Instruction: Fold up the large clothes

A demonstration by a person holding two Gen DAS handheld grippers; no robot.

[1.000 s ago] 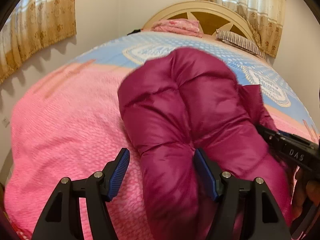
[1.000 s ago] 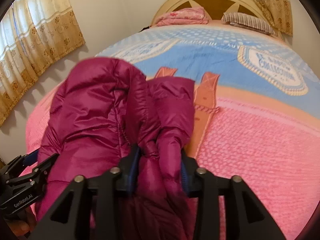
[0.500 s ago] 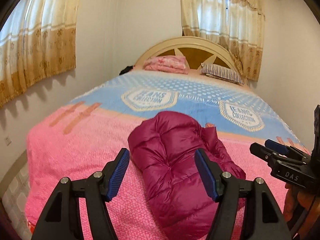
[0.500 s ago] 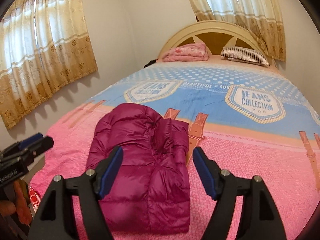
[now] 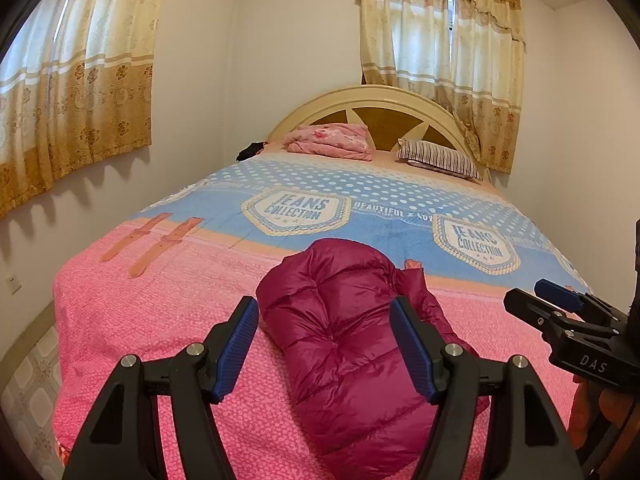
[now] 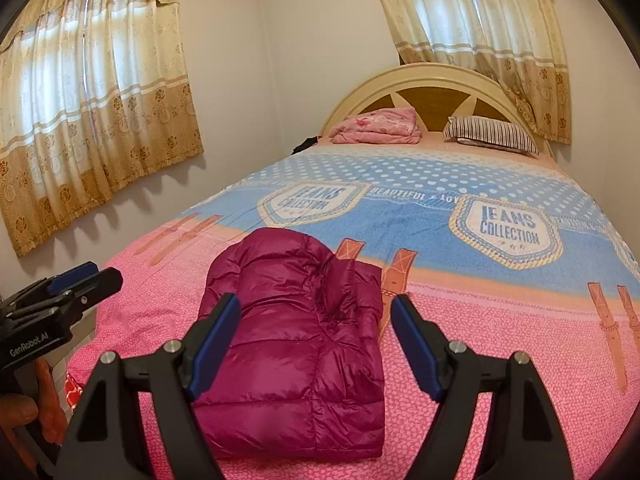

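On my left side, the left gripper (image 5: 325, 346) hangs above the foot of the bed with its blue-padded fingers (image 5: 236, 350) spread wide and nothing between them. The folded magenta puffer jacket (image 5: 352, 344) lies straight ahead of it and below, flat on the pink part of the bedspread (image 5: 152, 312), apart from both pads. Off to this gripper's right, the other tool shows at the edge of its view.

Moving across, my right gripper (image 6: 316, 350) is likewise fully spread and empty, held over the same jacket (image 6: 296, 332). From this camera the bundle sits ahead and slightly left of centre, its near hem squared off, its rounded far end reaching the blue band of the bedspread (image 6: 500, 360). Neither finger (image 6: 416, 350) touches the fabric. The left gripper (image 6: 86, 278) shows at this view's left edge, well clear of the jacket.

Far beyond both grippers, at the head of the bed, a folded pink blanket (image 6: 378, 126) lies to the left and a striped pillow (image 6: 492, 136) to the right, in front of the arched headboard (image 6: 436, 80). Curtains (image 6: 100, 112) hang on the left wall.
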